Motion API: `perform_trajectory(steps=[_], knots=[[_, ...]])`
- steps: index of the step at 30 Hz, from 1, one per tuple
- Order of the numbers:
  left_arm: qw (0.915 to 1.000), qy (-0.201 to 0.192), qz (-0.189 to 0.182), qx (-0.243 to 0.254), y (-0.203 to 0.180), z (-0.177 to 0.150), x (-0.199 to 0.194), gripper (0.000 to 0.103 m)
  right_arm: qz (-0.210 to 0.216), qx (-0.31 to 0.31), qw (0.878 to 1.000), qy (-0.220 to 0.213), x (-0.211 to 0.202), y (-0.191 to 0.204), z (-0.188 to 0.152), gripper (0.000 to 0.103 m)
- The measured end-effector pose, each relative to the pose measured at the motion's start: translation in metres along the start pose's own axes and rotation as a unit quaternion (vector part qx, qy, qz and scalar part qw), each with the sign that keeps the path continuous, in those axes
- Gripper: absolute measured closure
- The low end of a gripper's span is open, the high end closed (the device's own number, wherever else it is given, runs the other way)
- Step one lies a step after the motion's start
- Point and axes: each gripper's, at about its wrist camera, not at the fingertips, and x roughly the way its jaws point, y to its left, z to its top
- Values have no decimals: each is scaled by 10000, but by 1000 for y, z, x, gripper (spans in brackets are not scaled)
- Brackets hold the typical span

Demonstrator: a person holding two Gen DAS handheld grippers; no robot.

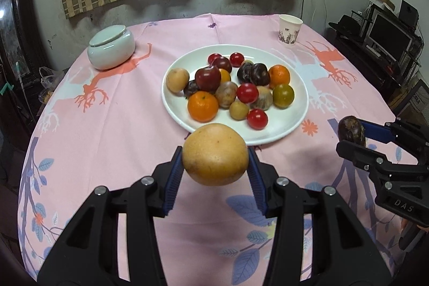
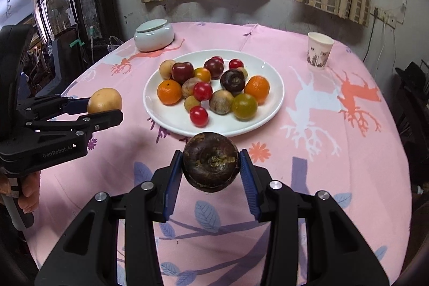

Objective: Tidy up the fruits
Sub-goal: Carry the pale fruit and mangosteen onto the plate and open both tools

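A white plate [image 1: 295,122] [image 2: 166,122] in the middle of the pink tablecloth holds several fruits: oranges, red tomatoes, dark plums and brownish ones. My left gripper [image 1: 215,155] [image 2: 103,105] is shut on a round yellow-orange fruit [image 1: 215,154] [image 2: 104,100], held above the cloth just in front of the plate's near rim. My right gripper [image 2: 211,162] [image 1: 351,134] is shut on a dark brown mangosteen [image 2: 211,161] [image 1: 350,130], also lifted off the cloth, near the plate's front edge and to the right of the left gripper.
A pale lidded ceramic jar [image 1: 111,47] [image 2: 153,34] stands at the back left of the table. A paper cup [image 1: 290,30] [image 2: 319,50] stands at the back right. Curtains and a wall lie behind; a desk with a monitor [image 1: 386,36] is off to the right.
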Motion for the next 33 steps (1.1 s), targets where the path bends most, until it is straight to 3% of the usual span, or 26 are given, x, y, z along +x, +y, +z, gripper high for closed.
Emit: perform_trajectory(steps=[8,13,21,29,33], knots=[[9999,-114,14,-65,-3,34,18,56,-29,122,9995,-304,8,-15,37,60],[9998,-12,62,-176,0,52,47,56,-8,164,9997,-164,40,-17,56,60],[9995,175,28,-258,-2,60,82,56,11,277,9996,56,82,-20,66,60],[9993,241,14,-288,-3,63,96,55,68,544,9985,80,97,-31,67,59],[9992,3,1,-398,1,63,91,39,435,805,9958,6,96,-39,65,56]])
